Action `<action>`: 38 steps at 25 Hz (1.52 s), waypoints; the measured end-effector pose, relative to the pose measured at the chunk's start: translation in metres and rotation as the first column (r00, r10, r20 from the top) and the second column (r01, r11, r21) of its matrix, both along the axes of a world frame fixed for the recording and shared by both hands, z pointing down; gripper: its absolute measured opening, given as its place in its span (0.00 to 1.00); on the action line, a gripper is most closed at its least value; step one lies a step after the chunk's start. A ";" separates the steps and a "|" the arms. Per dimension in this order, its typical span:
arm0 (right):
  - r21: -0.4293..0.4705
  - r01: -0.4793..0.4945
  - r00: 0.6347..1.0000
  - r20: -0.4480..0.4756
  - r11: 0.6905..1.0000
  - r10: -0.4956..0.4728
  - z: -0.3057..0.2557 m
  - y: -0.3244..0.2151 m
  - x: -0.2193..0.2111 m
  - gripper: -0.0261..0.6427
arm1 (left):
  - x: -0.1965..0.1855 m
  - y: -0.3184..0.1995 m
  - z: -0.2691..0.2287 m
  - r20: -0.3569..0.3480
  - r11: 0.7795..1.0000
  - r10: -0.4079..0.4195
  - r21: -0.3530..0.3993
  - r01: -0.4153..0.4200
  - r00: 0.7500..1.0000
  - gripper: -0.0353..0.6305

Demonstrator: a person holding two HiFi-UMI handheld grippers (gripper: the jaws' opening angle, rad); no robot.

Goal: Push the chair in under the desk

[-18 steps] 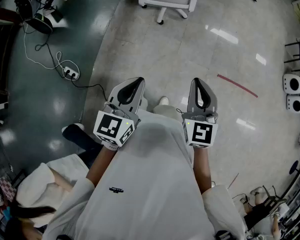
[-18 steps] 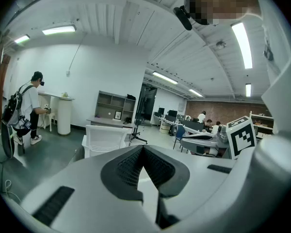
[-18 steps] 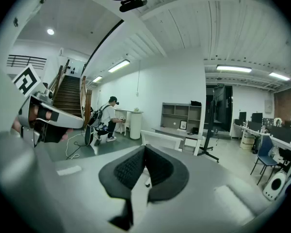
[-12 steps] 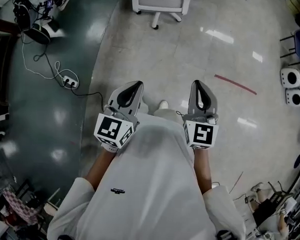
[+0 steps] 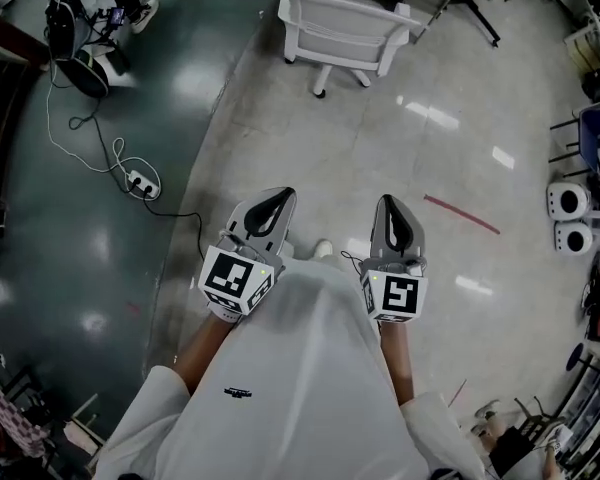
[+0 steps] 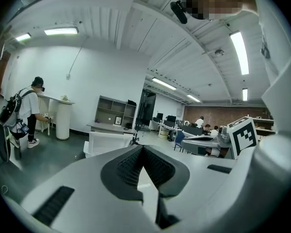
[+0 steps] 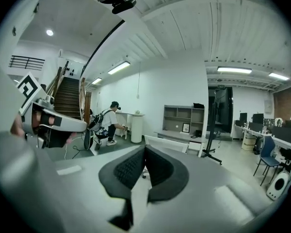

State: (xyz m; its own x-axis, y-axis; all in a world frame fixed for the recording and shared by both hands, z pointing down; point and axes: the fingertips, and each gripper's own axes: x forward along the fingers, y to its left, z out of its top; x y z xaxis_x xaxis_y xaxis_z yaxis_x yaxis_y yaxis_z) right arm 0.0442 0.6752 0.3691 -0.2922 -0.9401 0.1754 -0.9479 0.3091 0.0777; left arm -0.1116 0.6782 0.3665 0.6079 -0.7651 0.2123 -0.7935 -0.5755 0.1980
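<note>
The white chair [image 5: 345, 23] now shows whole at the head view's top, well ahead, no longer cut off; the left gripper [image 5: 276, 198] and right gripper [image 5: 391, 205] stay closed tight, empty

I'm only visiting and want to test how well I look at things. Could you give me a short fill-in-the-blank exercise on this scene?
1. The chair up ahead is ____ in colour.
2. The left gripper and the right gripper both have their jaws ____.
3. The tape line beyond the right gripper is ____ in colour.
4. Between each gripper's jaws there is ____.

Missing words: white; shut; red; nothing
</note>
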 end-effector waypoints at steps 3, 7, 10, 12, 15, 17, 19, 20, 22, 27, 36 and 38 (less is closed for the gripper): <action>-0.001 0.015 1.000 -0.006 1.000 -0.015 0.001 -0.024 -0.031 0.06 | -0.033 -0.023 0.002 -0.006 1.000 -0.018 0.000 0.018 1.000 0.06; -0.009 0.045 0.999 0.004 0.999 -0.045 0.003 -0.053 -0.068 0.06 | -0.075 -0.051 0.001 -0.004 1.000 -0.031 0.003 0.031 1.000 0.06; -0.009 0.033 0.999 -0.025 0.999 -0.033 0.003 -0.074 -0.093 0.06 | -0.104 -0.076 0.003 -0.005 0.999 -0.035 0.000 0.035 0.999 0.06; -0.017 0.016 0.999 -0.046 1.000 -0.017 0.004 -0.084 -0.105 0.06 | -0.115 -0.090 0.006 -0.006 1.000 -0.026 -0.005 0.026 1.000 0.06; -0.058 0.006 0.998 -0.054 0.998 -0.009 0.008 -0.095 -0.111 0.06 | -0.119 -0.106 0.010 -0.006 1.000 -0.002 -0.014 0.002 1.000 0.06; -0.087 0.004 0.999 -0.045 0.996 -0.008 0.012 -0.105 -0.111 0.06 | -0.121 -0.117 0.012 -0.014 1.000 0.002 -0.019 -0.002 1.000 0.06; -0.102 0.006 0.999 -0.036 0.995 -0.010 0.017 -0.117 -0.110 0.06 | -0.122 -0.127 0.012 -0.024 1.000 -0.003 -0.020 0.003 1.000 0.06; -0.106 0.008 0.999 -0.031 0.994 -0.011 0.018 -0.122 -0.109 0.06 | -0.123 -0.131 0.012 -0.027 1.000 -0.006 -0.022 0.005 1.000 0.06; -0.106 0.009 1.000 -0.023 0.994 -0.012 0.019 -0.134 -0.107 0.06 | -0.123 -0.140 0.012 -0.027 1.000 -0.010 -0.026 0.009 1.000 0.06; -0.074 -0.002 1.000 0.017 0.997 0.003 0.024 -0.184 -0.097 0.06 | -0.115 -0.181 0.016 -0.011 0.999 -0.024 -0.028 0.024 1.000 0.06; -0.006 -0.043 0.998 0.046 0.999 0.044 0.004 -0.338 -0.033 0.06 | -0.058 -0.318 -0.005 0.022 0.999 -0.036 -0.023 0.037 0.999 0.06; -0.005 -0.038 0.998 0.051 0.999 0.039 0.003 -0.369 -0.019 0.06 | -0.041 -0.350 -0.010 0.030 0.999 -0.040 -0.020 0.040 0.999 0.06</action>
State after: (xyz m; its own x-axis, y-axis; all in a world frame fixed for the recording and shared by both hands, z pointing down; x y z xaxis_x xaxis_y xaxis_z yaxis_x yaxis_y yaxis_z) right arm 0.0248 0.3067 0.3717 -0.2645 -0.9502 0.1647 -0.9618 0.2724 0.0275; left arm -0.1531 0.3285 0.3569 0.5702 -0.7839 0.2457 -0.8214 -0.5393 0.1855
